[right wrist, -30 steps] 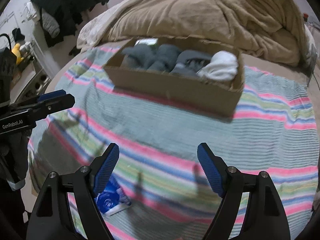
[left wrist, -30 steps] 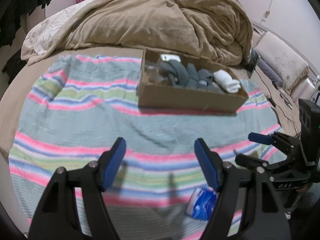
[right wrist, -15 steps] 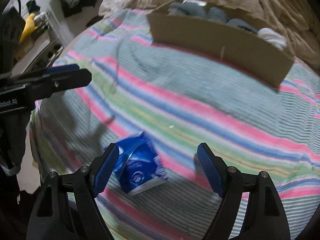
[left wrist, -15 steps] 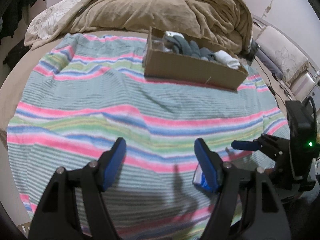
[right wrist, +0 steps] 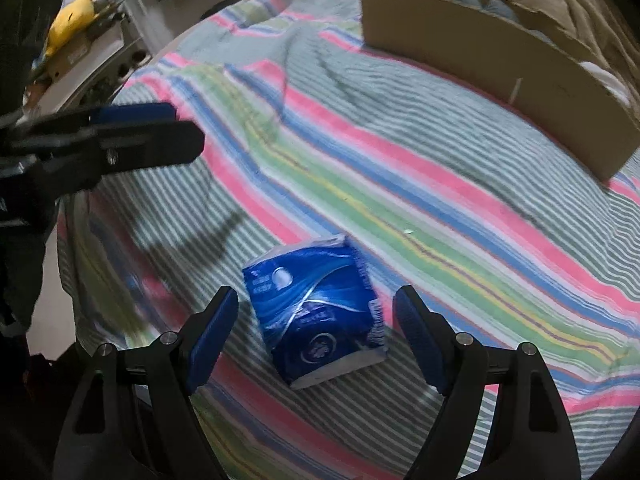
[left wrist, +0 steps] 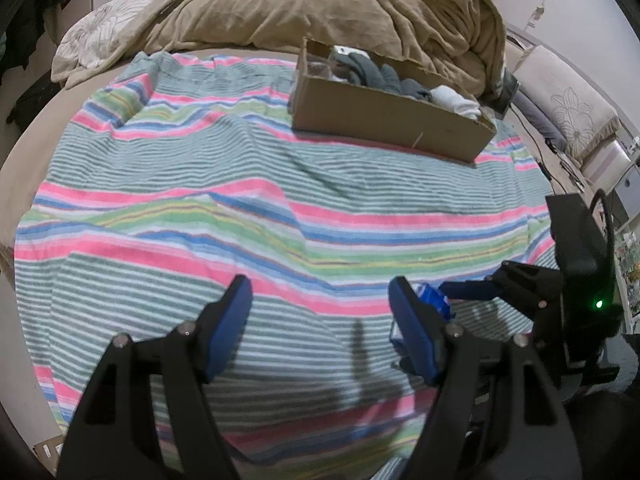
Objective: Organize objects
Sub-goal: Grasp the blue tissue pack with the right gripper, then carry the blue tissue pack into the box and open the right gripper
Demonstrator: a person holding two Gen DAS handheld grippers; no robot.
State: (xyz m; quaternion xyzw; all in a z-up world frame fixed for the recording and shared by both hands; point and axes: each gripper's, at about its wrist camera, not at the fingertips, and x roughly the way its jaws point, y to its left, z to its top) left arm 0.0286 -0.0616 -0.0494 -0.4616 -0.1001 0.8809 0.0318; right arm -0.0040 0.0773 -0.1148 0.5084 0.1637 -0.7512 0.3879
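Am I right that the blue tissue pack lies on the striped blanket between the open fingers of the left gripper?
Not quite: it lies between the open fingers of the right gripper, as the right wrist view shows. The blue tissue pack does lie on the striped blanket, untouched by the pads.

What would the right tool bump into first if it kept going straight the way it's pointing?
Most likely the blue tissue pack. It lies on the striped blanket right between the right tool's open fingers, which don't touch it. Depth is hard to judge, but nothing else seems to be in the way.
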